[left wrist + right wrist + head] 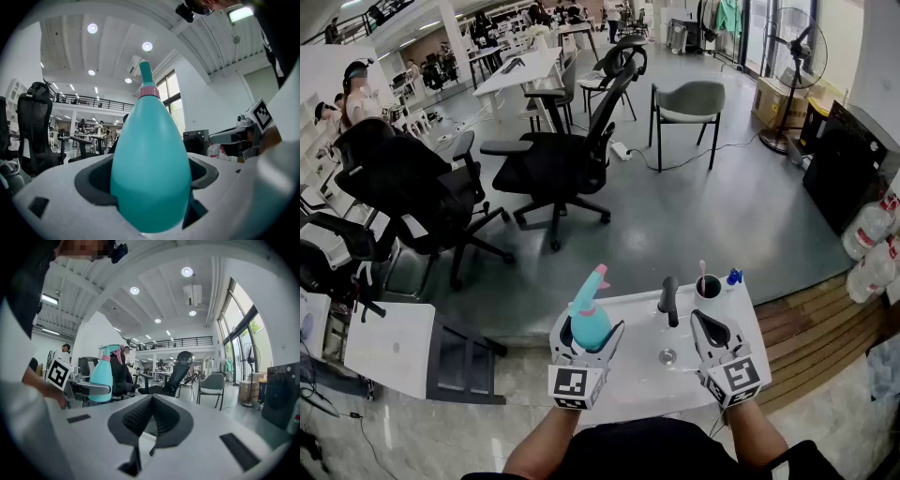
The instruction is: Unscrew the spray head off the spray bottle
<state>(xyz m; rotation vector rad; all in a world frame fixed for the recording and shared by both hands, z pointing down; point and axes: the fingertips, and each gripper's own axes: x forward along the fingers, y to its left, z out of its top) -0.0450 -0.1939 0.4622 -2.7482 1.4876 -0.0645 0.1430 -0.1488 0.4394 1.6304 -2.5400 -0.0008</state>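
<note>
left gripper (150, 187): clenched on the fat lower body of the teal spray bottle (150, 154), dark pads pressing in from both sides. bottle is upright with the narrow end up, and the pink collar (147, 92) is on the neck.
right gripper (151, 401): jaws fully together, ribbed pads meeting, nothing between them. it touches nothing.

head view: both grippers are over the white sink top (642, 328). the bottle is held above its left edge, clear of the surface. the right gripper is over the right side near the front edge, apart from the bottle. the drain (667, 356) lies between the two grippers. the black faucet (669, 298) stands at the far edge, with a cup (708, 286) holding a toothbrush just to its right and a small blue item (733, 277) at the far right corner.

view differences:
- only the head view shows the sink top, faucet and cup.
- the right gripper view gives the bottle side-on at far left. the spray head (111, 352) is on, with its pink trigger showing, and a left jaw wraps the body.
- the left gripper view shows only the neck tip and collar, no trigger. it catches the right gripper's marker cube (259, 114) at right.

beyond: black office chairs (562, 155), a grey chair (689, 101), a standing fan (794, 56) at far right.
</note>
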